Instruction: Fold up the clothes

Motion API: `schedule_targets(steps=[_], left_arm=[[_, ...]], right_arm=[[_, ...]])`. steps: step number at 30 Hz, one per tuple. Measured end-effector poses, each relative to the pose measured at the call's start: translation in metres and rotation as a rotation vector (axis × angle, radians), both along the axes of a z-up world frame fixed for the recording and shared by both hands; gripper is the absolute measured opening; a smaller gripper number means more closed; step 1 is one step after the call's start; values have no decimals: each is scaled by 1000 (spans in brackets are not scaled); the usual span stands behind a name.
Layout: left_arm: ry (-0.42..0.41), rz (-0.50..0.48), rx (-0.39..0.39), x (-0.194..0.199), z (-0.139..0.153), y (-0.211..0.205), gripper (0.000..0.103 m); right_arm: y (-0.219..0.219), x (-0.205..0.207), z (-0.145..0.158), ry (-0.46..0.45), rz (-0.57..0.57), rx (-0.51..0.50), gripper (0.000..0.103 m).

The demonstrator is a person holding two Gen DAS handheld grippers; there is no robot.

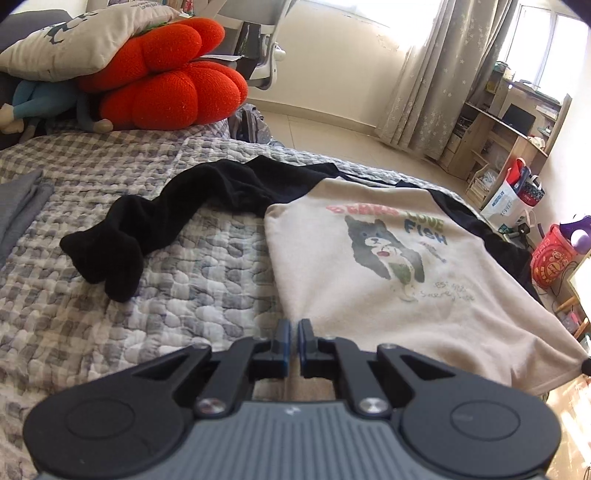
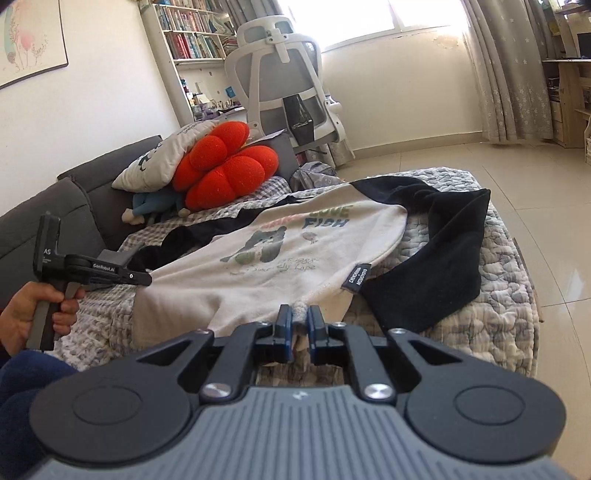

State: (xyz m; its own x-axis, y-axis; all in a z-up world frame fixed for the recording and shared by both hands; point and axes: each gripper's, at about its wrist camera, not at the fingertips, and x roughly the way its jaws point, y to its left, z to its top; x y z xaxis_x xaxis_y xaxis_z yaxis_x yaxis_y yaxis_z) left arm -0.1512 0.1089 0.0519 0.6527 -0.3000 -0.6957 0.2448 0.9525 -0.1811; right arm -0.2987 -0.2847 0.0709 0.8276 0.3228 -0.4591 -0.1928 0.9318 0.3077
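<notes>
A cream sweatshirt [image 1: 388, 280] with black sleeves and a bear print lies front up on the quilted bed [image 1: 166, 295]. It also shows in the right wrist view [image 2: 266, 273]. My left gripper [image 1: 291, 325] is shut on the hem's left corner. My right gripper [image 2: 300, 312] is shut on the hem's right corner, which is lifted off the bed. One black sleeve [image 1: 155, 218] trails left across the quilt. The other black sleeve [image 2: 436, 258] lies right of the body. The left gripper shows in the right wrist view [image 2: 146, 277], pinching the hem.
A red flower cushion [image 1: 166, 77], a grey pillow [image 1: 81, 37] and a stuffed toy [image 1: 33, 99] sit at the bed's far end. A white office chair [image 2: 288, 81], bookshelves [image 2: 192, 33], curtains [image 1: 424, 74], a desk [image 1: 495, 129] and bags [image 1: 550, 258] stand around the tiled floor [image 2: 480, 177].
</notes>
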Motion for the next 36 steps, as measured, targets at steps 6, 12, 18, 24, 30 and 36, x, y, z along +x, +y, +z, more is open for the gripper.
schedule_targets(steps=[6, 12, 18, 24, 30, 36], left_arm=[[34, 74, -34, -1, -2, 32, 6], [-11, 97, -32, 7, 13, 40, 24], [-51, 115, -9, 30, 25, 37, 41], [-73, 98, 23, 76, 33, 27, 50], [-81, 60, 41, 145, 43, 0, 57], [-63, -22, 63, 221, 31, -57, 63]], right_arm=[[-9, 14, -3, 26, -94, -27, 16], [-12, 31, 4, 6, -120, -34, 46], [-17, 66, 13, -3, -122, -27, 47], [-27, 136, 22, 41, -131, -14, 47], [-33, 219, 32, 78, -121, -66, 54], [-40, 295, 14, 143, -137, -154, 65]])
